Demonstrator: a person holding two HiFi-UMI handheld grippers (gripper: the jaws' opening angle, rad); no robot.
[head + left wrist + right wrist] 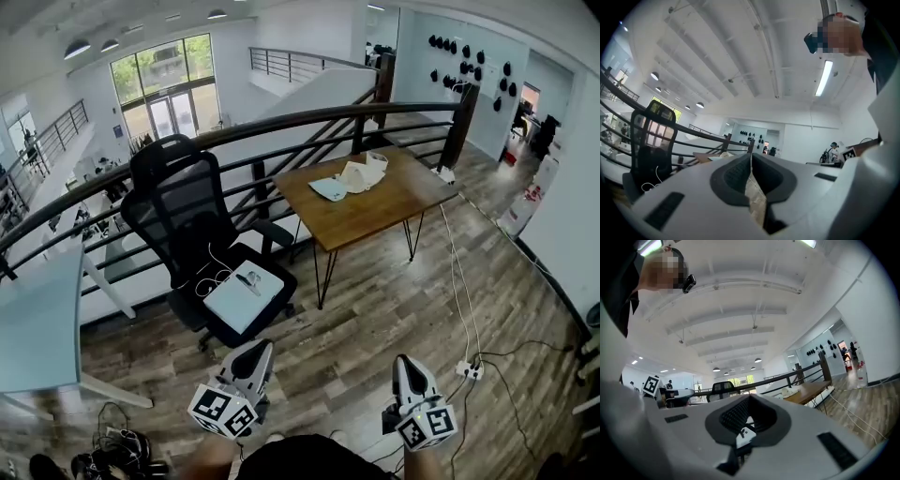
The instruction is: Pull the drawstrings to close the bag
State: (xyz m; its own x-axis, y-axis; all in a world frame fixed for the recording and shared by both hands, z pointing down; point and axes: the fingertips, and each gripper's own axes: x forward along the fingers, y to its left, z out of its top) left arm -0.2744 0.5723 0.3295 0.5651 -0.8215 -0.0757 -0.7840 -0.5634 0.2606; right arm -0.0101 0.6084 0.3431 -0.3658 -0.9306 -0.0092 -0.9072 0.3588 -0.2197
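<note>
Ahead, office chair, then table with bag; left tongs, right tongs closed, empty.

The desk is warm brown wood on thin black legs. The bag near its far edge is white, beside a pale blue-white sheet. The chair is black mesh, with a white pad on its seat. The floor shows grey-brown planks crossed by a white cable. The left gripper and right gripper are white, with dark grey pads and black-and-white checked cubes.
</note>
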